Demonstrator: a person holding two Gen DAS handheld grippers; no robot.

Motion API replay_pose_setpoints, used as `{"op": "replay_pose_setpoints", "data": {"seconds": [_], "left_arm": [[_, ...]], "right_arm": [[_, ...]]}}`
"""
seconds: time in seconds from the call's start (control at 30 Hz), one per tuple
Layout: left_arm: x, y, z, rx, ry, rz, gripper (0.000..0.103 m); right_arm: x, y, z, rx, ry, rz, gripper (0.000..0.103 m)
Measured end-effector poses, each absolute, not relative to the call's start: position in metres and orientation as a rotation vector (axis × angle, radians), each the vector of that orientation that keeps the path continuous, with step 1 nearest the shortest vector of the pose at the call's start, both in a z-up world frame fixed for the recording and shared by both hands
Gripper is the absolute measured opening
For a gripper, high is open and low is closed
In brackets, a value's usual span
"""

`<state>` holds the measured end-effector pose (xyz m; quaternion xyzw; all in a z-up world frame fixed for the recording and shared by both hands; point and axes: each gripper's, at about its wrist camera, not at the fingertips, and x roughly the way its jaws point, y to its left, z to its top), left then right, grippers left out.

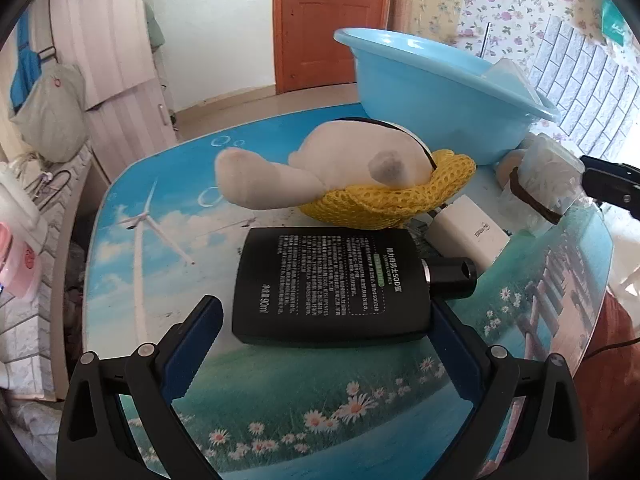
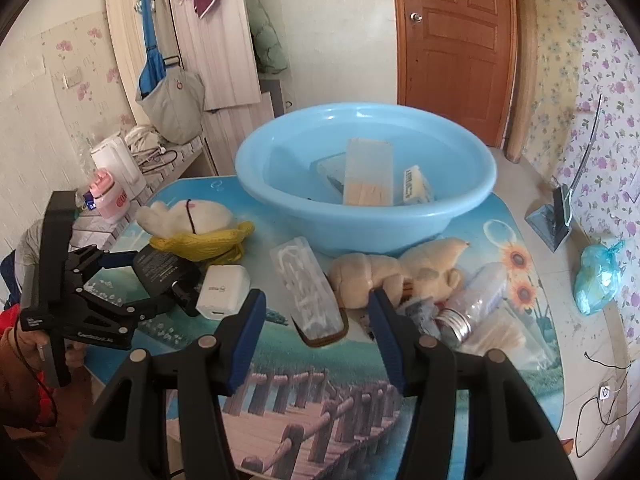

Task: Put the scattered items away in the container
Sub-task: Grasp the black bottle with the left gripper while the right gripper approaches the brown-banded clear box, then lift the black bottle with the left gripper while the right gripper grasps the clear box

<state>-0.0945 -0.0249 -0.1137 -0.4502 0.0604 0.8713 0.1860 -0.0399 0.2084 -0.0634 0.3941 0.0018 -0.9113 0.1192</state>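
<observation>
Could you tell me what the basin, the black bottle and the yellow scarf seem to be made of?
Basin: glossy light-blue plastic by its look, thin moulded rim with soft highlights.
Black bottle: probably plastic, possibly coated glass; matte black body, printed white text, shinier cap.
Yellow scarf: knitted yarn, with open loops showing.

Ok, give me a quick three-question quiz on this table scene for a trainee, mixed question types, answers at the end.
1. True or false: the black bottle is already inside the blue basin.
2. Which item lies between the open fingers of the right gripper? A) white charger B) clear plastic case C) jar
3. Fill in: the white plush toy rests on a ____ knitted cloth.

Key: 1 false, it lies on the table between the fingers of the open left gripper; 2 B; 3 yellow.
</observation>
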Motion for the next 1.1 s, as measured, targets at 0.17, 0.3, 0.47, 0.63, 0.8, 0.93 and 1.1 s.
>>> {"op": "replay_pose_setpoints", "data": {"seconds": [0.17, 0.3, 0.47, 0.63, 0.8, 0.93, 1.1], "left_arm": [[-0.099, -0.021, -0.115, -1.271, 0.172, 2.410, 0.100], [-0.094, -0.017, -0.115, -1.244, 0.242, 2.416, 0.090], [-0.084, -0.018, -0.114, -1.242, 0.222, 2.413, 0.090], [-0.064, -0.022, -0.110, -1.245, 0.173, 2.424, 0.090], [-0.044, -0.022, -0.105, -1.254, 0.132, 2.446, 0.090], [-0.034, -0.027, -0.103, -1.259, 0.105, 2.467, 0.090], [-0.026, -0.033, -0.101, -1.264, 0.067, 2.526, 0.090]], "right_arm": [[-0.050, 0.205, -0.068, 1.171, -0.010, -2.650, 0.053], [-0.051, 0.207, -0.070, 1.186, -0.030, -2.639, 0.033], [-0.041, 0.212, -0.067, 1.177, -0.064, -2.632, 0.028], [-0.024, 0.216, -0.061, 1.157, -0.085, -2.638, 0.024], [-0.009, 0.218, -0.060, 1.148, -0.084, -2.637, 0.024], [0.005, 0.226, -0.056, 1.125, -0.091, -2.662, 0.024], [0.019, 0.239, -0.050, 1.107, -0.101, -2.716, 0.024]]}}
